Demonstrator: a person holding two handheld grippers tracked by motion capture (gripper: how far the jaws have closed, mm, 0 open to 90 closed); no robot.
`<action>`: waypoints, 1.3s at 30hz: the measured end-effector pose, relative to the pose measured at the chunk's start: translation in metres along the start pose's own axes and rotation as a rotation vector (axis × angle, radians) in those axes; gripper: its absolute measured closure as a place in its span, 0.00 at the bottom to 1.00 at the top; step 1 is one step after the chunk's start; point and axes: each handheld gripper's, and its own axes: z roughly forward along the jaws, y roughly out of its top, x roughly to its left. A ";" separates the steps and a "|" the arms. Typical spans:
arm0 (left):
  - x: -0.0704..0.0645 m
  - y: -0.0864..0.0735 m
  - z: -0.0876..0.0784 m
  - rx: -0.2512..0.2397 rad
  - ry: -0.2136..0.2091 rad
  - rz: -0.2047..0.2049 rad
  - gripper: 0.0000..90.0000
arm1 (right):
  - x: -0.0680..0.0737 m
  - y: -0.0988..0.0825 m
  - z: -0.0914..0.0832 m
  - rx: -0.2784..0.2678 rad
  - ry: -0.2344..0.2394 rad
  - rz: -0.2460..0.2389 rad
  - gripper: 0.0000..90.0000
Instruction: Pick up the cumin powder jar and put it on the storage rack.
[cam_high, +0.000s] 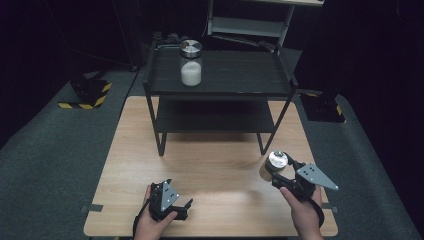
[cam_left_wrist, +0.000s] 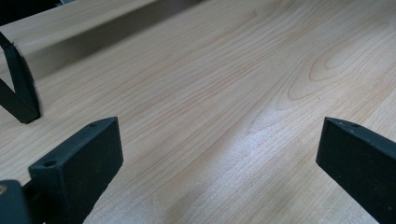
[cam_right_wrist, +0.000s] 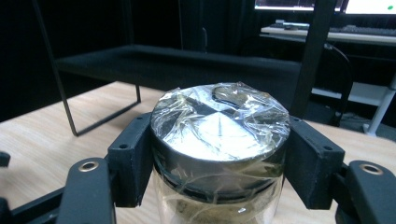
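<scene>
The work surface is a light wooden table standing on grey carpet in a dark room, with a black two-tier metal rack at its far half. A glass jar of white granules with a metal lid stands on the left part of the rack's top shelf, well apart from both grippers. The right gripper is at the near right of the table, in front of the rack's right leg; its jaws are clamped on a second jar with a silver lid. In the right gripper view this jar sits between the two black pads, which press on opposite sides of the lid's rim; the lid is covered in crinkled clear film, and the glass body below the pads holds a brownish fill. In the high view the held jar is clear of the tabletop and leans towards the rack. The left gripper is at the near left edge, low over the table. In the left gripper view its fingers are spread wide with bare wood between them; the foot of a rack leg stands beyond the left finger.
</scene>
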 end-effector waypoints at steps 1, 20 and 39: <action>0.000 0.000 0.000 -0.002 -0.001 -0.003 0.01 | 0.000 0.003 0.000 -0.002 0.001 0.004 0.36; 0.007 -0.002 -0.001 -0.009 -0.027 -0.026 0.01 | -0.004 0.069 0.008 -0.076 0.033 -0.021 0.37; 0.009 -0.002 0.000 -0.007 -0.036 -0.037 0.01 | 0.001 0.122 0.030 -0.118 0.059 -0.028 0.37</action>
